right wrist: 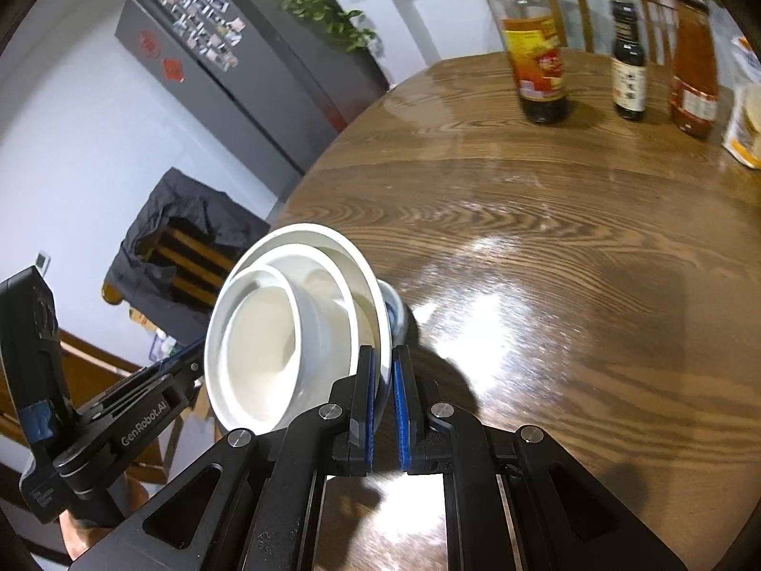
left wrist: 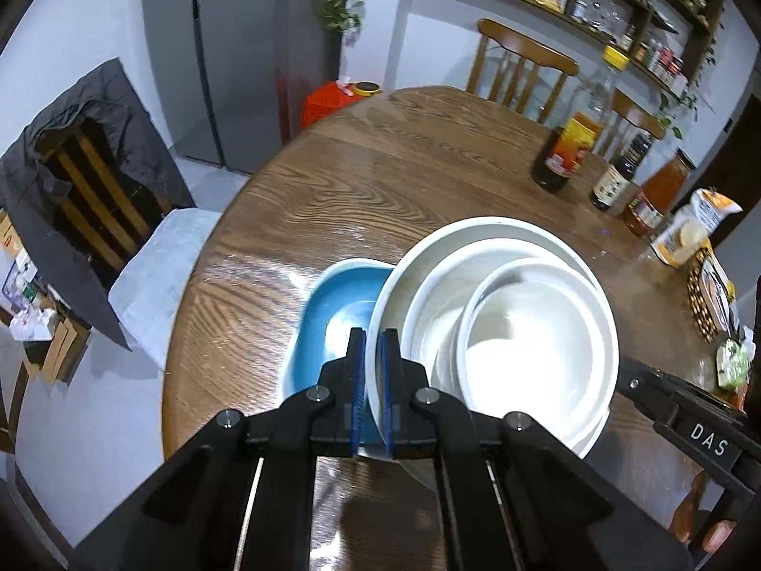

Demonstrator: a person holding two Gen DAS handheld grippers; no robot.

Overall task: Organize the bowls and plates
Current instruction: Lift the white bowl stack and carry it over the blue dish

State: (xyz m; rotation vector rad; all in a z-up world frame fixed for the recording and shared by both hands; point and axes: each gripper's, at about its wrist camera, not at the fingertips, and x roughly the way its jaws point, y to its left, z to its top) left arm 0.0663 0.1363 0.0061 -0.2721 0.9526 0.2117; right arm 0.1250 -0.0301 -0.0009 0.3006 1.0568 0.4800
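A stack of white dishes hangs tilted between my two grippers: a wide white bowl with two smaller white bowls nested in it. My left gripper is shut on the wide bowl's near rim. On the opposite rim my right gripper is shut as well. Each gripper shows at the edge of the other's view: right gripper, left gripper. A blue bowl lies partly hidden under the stack's edge; I cannot tell whether they touch.
The round wooden table carries sauce bottles and a jar at its far right, with snack packets beside them. A chair draped with a dark jacket stands left, wooden chairs behind.
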